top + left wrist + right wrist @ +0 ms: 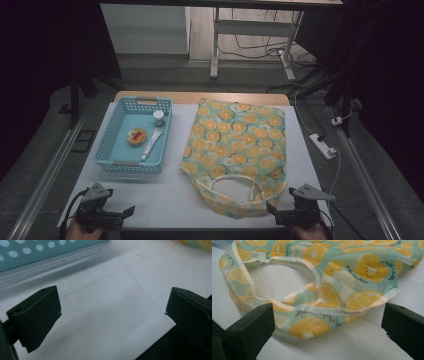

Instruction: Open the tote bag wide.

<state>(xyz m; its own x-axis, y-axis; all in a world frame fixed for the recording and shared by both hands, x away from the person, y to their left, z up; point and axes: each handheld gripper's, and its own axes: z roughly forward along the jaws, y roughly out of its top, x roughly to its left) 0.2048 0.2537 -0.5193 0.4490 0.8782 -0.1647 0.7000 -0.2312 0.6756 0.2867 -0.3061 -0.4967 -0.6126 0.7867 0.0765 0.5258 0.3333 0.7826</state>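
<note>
A tote bag [235, 150] printed with lemon slices on pale green lies flat on the white table [160, 192], its handles and mouth toward me. Its near hem [329, 312] lies just beyond my right gripper [327, 322], which is open with nothing between its black jaws; this right gripper [272, 212] rests at the table's front right. A blue perforated basket [111, 150] at the left holds a small white jar [158, 118], a round orange-and-red item [136, 136] and a white tube [151, 144]. My left gripper [127, 212] sits open at the front left, over bare table [110, 312].
The basket's blue wall [30, 250] is at the top left of the left gripper view. A white power strip [322, 146] and cable lie on the floor to the right of the table. A desk frame [215, 45] stands beyond the far edge.
</note>
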